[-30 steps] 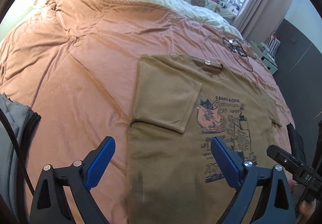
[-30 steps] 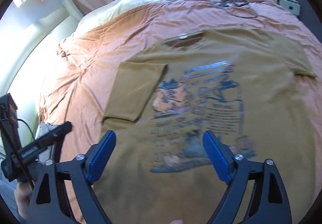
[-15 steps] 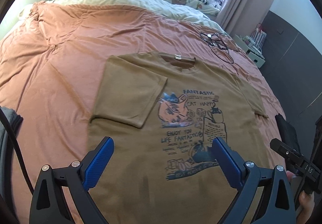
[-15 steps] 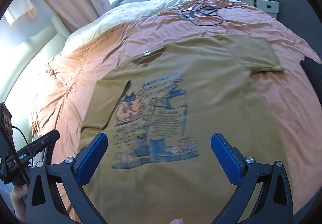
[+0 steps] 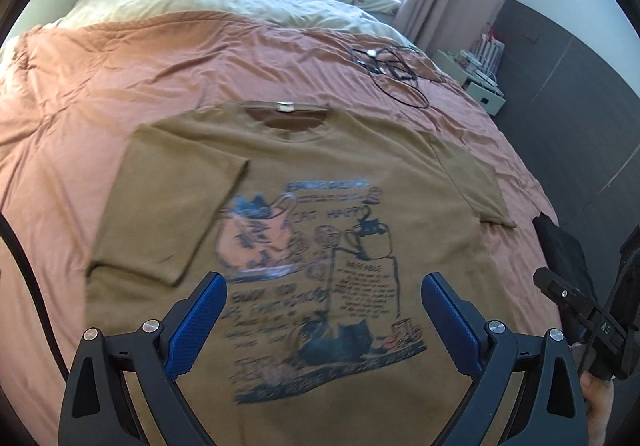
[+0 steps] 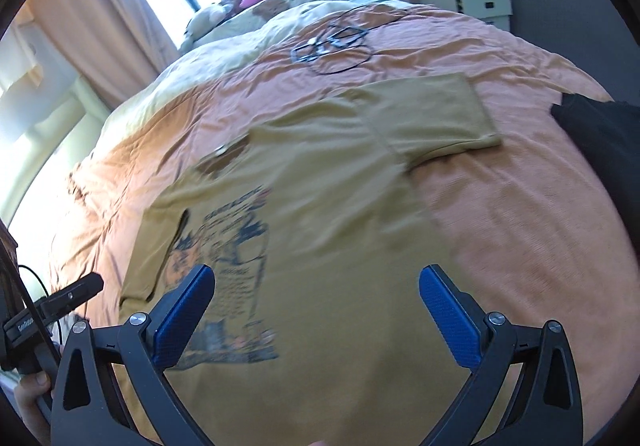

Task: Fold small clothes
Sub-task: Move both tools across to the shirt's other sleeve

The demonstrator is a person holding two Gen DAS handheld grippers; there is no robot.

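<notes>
— Orange bedcover (image 5: 120, 85) carries the shirt, yes? Where is it exactly?

— Yes. The brown T-shirt (image 5: 360, 173) lies flat on the bed, print up, collar to the far side. Its one sleeve (image 5: 172, 205) is already folded inward; the other sleeve (image 6: 432, 117) is spread out on the cover.

— And the grippers?

— The left gripper (image 5: 322, 322) and the right gripper (image 6: 316, 310) both hover above the lower part of the shirt. Their jaws are wide open and hold nothing.

— How to do the next fold well?

— I think the right one should pinch the outer edge of the spread sleeve, lift only a little, and lay it inward to mirror the first fold, without dragging the body. The black cable (image 5: 392, 65) is well apart.
</notes>
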